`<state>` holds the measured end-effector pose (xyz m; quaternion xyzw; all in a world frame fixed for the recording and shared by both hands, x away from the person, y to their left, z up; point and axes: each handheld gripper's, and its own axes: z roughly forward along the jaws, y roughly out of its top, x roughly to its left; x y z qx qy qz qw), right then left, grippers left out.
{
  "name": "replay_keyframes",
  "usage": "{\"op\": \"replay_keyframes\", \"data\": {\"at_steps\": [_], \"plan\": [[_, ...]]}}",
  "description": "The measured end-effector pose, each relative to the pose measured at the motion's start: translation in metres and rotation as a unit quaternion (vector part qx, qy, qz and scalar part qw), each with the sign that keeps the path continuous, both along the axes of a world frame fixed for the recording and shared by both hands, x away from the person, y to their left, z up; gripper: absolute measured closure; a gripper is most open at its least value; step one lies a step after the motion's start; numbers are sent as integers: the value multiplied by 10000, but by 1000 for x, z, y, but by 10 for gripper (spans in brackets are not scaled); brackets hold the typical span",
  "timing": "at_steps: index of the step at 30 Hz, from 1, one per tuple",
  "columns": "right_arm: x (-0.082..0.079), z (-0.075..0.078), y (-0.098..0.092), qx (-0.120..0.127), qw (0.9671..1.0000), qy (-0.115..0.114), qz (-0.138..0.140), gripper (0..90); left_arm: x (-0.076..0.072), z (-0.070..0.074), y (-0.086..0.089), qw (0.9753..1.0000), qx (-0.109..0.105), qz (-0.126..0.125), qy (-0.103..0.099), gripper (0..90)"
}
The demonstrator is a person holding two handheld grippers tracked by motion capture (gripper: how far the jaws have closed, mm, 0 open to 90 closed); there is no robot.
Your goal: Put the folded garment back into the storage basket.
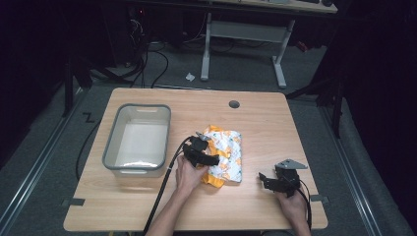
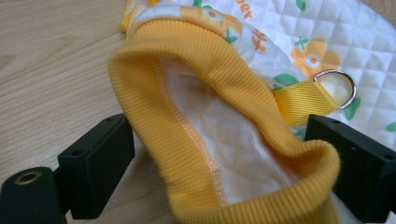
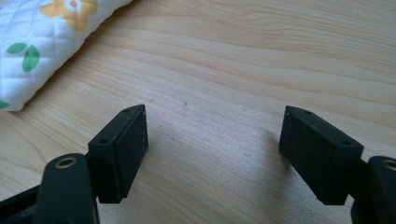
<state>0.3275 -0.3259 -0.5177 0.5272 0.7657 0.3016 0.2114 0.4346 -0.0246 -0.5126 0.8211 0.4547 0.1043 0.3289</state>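
The white quilted garment with orange flowers and yellow ribbed cuff point(image 2: 224, 140) lies mid-table, just right of the grey plastic bin point(image 1: 136, 139), its long axis running away from the person. The left gripper point(image 1: 209, 153) stands wide around the cuff; closing shallow could let the rib slip out. The right gripper point(image 3: 212, 149) rests wide, empty, right of the garment.

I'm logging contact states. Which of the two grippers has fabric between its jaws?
The left gripper: its open jaws straddle the garment's yellow ribbed cuff. The right gripper stands open over bare table.
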Motion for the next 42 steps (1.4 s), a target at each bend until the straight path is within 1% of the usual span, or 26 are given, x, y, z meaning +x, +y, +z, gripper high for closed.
{"op": "replay_keyframes", "data": {"at_steps": [4,6,9,10,11,15,16,19,20,21,22,23,25,26,27,28,34,36,37,38,40,41,42], "plan": [[0,0,0,-4,10000,-2,4,241,0,-2,-1,10000,31,17,39,122],[0,0,0,-2,10000,-2,4,241,0,-3,-1,10000,14,43,88,137],[0,0,0,-9,10000,-1,10,241,0,-3,-2,10000,32,12,53,154],[0,0,0,-6,10000,-6,9,241,-1,-3,-2,10000,52,3,34,173],[0,0,0,-6,10000,-6,10,241,-2,-3,-3,10000,33,-47,-2,199],[0,0,0,-9,10000,-10,14,241,-4,-1,-4,9999,-17,-120,3,326],[0,0,0,-9,10000,-10,14,241,-4,-1,-4,9999,-32,-151,11,326],[0,0,0,-10,10000,-9,21,241,-5,-1,-4,9998,-77,-178,17,399],[0,0,0,-10,10000,-8,23,241,-5,0,-4,9998,-96,-193,27,480],[0,0,0,-10,10000,-8,23,241,-5,0,-5,9997,-107,-222,34,480],[0,0,0,-14,10000,-4,25,241,-5,0,-6,9997,-107,-229,41,558],[0,0,0,-14,10000,-4,25,241,-5,1,-6,9997,-106,-231,52,558],[0,0,0,-11,10000,-5,24,241,-5,1,-7,9996,-102,-239,95,608],[0,0,0,-12,10000,-5,23,241,-4,1,-7,9996,-103,-272,66,625],[0,0,0,-12,10000,-4,23,241,-4,2,-7,9996,-116,-244,129,637],[0,0,0,-11,10000,-5,23,241,-4,2,-7,9995,-138,-245,148,651],[0,0,0,-8,10000,-8,26,241,-4,3,-6,9994,-189,-266,125,712],[0,0,0,-8,10000,-8,27,241,-4,3,-5,9993,-248,-256,133,716],[0,0,0,-8,10000,-8,27,241,-4,5,-4,9990,-312,-272,137,723],[0,0,0,-8,10000,-8,27,241,-4,5,-4,9990,-312,-272,137,725],[0,0,0,-7,10000,-8,28,241,-5,7,-2,9987,-404,-278,125,729],[0,0,0,-8,10000,-7,27,241,-5,10,-1,9984,-486,-277,119,730],[0,0,0,-8,10000,-7,27,241,-5,10,-1,9984,-486,-277,119,731]]}}
